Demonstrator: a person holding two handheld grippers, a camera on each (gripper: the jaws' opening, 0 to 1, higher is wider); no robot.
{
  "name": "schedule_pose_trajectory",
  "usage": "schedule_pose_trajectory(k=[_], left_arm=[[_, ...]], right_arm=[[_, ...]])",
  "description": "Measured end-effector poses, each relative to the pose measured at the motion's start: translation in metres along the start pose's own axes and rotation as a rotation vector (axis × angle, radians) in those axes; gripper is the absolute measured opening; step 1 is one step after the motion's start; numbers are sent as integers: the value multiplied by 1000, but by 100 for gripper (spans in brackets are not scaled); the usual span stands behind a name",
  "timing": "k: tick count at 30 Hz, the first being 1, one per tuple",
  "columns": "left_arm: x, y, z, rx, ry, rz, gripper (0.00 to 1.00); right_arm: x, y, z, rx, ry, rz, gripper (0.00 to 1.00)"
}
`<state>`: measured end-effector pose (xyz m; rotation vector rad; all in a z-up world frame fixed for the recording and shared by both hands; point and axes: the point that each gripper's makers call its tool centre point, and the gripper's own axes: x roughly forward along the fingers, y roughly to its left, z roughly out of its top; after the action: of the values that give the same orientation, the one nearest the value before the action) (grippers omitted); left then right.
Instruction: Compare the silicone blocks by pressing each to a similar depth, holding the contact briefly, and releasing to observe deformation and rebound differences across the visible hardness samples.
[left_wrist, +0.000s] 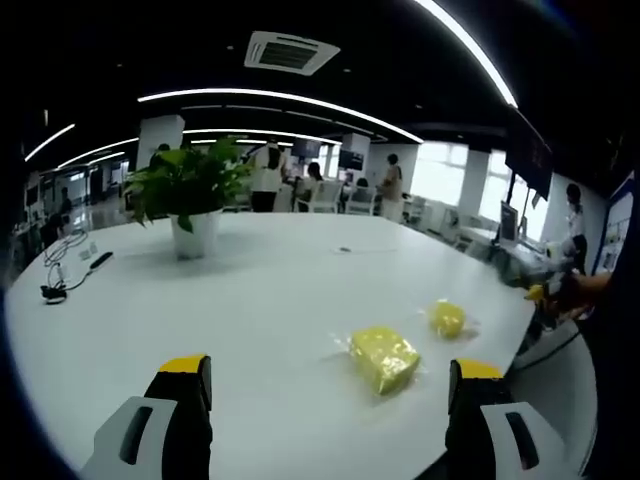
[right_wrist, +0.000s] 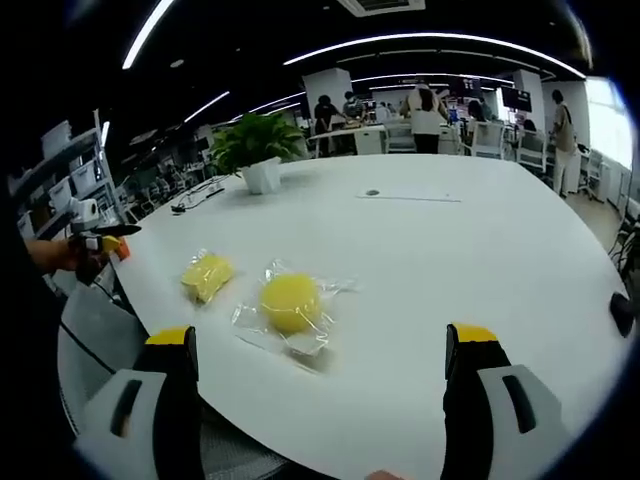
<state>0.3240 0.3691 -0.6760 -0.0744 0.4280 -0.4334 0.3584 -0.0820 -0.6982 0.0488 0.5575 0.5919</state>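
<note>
Near the desk's (right_wrist: 480, 260) front edge lie two bagged yellow blocks, one squarish (left_wrist: 384, 358), one round (right_wrist: 291, 302), apart and undented. Both the left gripper (left_wrist: 330, 395) and right gripper (right_wrist: 318, 365) hover wide open, so pressing looks not yet begun.

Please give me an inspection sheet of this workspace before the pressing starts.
Surface: white table, large, rounded edge.
Job's things: two yellow silicone blocks in clear wrappers, rectangular block and round block, lying apart, untouched.
Clutter: potted plant; flat sheet mid-table.
Grippers: left gripper and right gripper both open, above the table, holding nothing.
Cables: black cable near the far left edge.
Surroundings: open office, ceiling light strips, people standing in the background.
</note>
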Motion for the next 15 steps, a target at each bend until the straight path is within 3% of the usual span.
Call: schedule_pose_trajectory(k=[5,6,9,15], left_arm=[[1,-4,-5,-31,13,-14,100],[0,-8,-13,-90,59,-27,100],[0,-3,-11,-43,52,-1,100],[-2,-4,-10,-44,58,-12,100]], right_arm=[[-3,0,-3,-9,11,3,97],[-3,0,-4,-12,17,4,97],[-2,4,-7,-14,24,13,97],[-2,2,-9,-13,27,6,97]])
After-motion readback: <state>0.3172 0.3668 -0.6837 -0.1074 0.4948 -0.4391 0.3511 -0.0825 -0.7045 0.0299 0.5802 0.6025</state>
